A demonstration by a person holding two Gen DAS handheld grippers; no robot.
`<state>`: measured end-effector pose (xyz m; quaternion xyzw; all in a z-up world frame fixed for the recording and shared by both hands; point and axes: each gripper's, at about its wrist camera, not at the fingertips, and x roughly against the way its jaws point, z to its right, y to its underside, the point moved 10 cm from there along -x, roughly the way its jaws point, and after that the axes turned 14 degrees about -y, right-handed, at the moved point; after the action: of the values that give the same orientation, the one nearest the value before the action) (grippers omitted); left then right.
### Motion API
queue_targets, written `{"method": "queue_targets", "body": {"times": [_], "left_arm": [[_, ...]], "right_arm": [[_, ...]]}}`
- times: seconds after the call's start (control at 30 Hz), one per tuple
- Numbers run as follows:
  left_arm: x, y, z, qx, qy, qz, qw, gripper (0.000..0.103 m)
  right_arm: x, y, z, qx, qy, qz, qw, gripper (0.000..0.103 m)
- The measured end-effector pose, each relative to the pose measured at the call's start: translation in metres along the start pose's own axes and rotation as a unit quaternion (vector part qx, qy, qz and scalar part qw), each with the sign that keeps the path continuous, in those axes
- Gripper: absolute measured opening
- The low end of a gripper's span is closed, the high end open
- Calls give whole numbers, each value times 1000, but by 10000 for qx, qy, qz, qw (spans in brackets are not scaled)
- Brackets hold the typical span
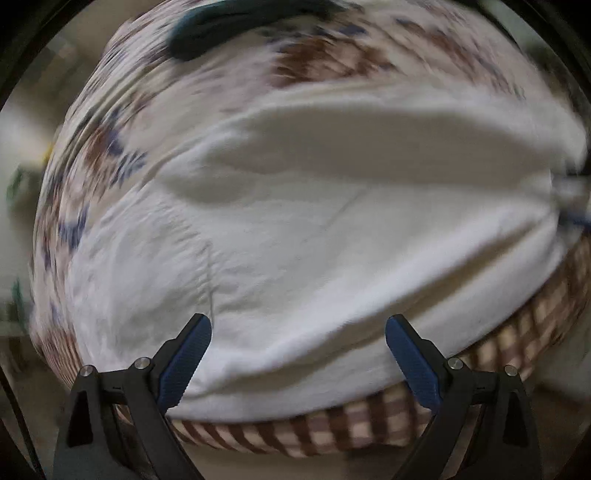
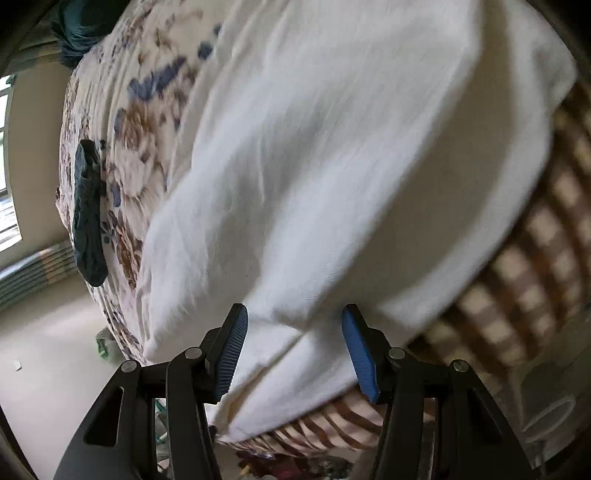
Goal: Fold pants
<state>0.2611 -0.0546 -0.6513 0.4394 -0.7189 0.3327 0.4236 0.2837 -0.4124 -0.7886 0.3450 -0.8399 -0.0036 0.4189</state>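
Note:
White pants (image 1: 295,240) lie spread over a bed with a floral sheet (image 1: 110,147); a long fold runs across their middle. My left gripper (image 1: 298,325) is open, its blue-padded fingers wide apart over the pants' near edge. In the right wrist view the same white pants (image 2: 314,166) fill the frame. My right gripper (image 2: 294,314) is open with its fingers either side of a hem corner of the pants, which hangs over the bed's edge. Both views are motion-blurred.
A dark teal garment (image 2: 88,210) lies on the floral sheet (image 2: 133,125) to the left; it also shows at the top of the left wrist view (image 1: 207,33). A brown checked blanket (image 1: 332,424) borders the bed's near edge (image 2: 535,240). Beige floor (image 2: 48,350) lies lower left.

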Motion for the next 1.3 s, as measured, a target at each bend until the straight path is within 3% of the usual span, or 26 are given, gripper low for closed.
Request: {"method": "queue_targets", "body": {"times": [0.03,0.07,0.13,0.2,0.27,0.33,0.57,0.63,0.8,0.9,0.97,1.0,1.03,1.1,1.17,1.27,1.3], "left_arm": [[-4,-2,7,-215,37,60,9997,75],[-6,-5,10,-337,45,111,9994,49],[-8,-11,22,-502,351,198,9979,17],[-3,-13,26,-592,428,282,9969,10],[3,-10,25,-534,538,292,9967,7],[15,-5,16,-257,695,321,9967,6],[51,18,-3,172,888,342,9953,6],[47,25,1,134,909,218,9955,6],[14,42,21,237,963,-198,9949,6],[-6,43,23,544,1061,-485,9917,10],[1,42,15,895,1213,-531,9871,13],[8,42,9,1147,1336,-539,9829,16],[20,45,-4,1549,1463,-521,9756,24],[35,51,-26,2082,1607,-474,9636,39],[45,63,-60,2667,1590,-483,9494,73],[35,90,-123,3570,1296,-613,9230,77],[20,104,-150,3950,1242,-762,9071,77]], "right_arm": [[-7,-2,-2,12,-61,126,9999,55],[-10,-5,-3,36,-93,234,9997,53],[-14,-10,1,-11,-3,440,9990,22],[-8,-11,7,-76,37,565,9984,13],[1,-5,2,103,139,629,9979,10],[13,-2,-6,379,244,662,9968,5],[50,24,-33,977,343,466,9935,4],[68,34,-18,1102,475,355,9921,4],[58,37,28,902,843,58,9923,4],[39,31,42,851,933,-125,9919,6],[32,30,45,749,993,-296,9918,14],[31,31,43,763,1040,-362,9910,23],[34,35,38,893,1089,-430,9891,41],[37,45,23,1250,1136,-493,9844,59],[37,62,9,1570,1140,-617,9790,59],[23,97,-8,1455,818,-962,9813,59],[19,106,-11,1382,730,-1045,9822,59]]}}
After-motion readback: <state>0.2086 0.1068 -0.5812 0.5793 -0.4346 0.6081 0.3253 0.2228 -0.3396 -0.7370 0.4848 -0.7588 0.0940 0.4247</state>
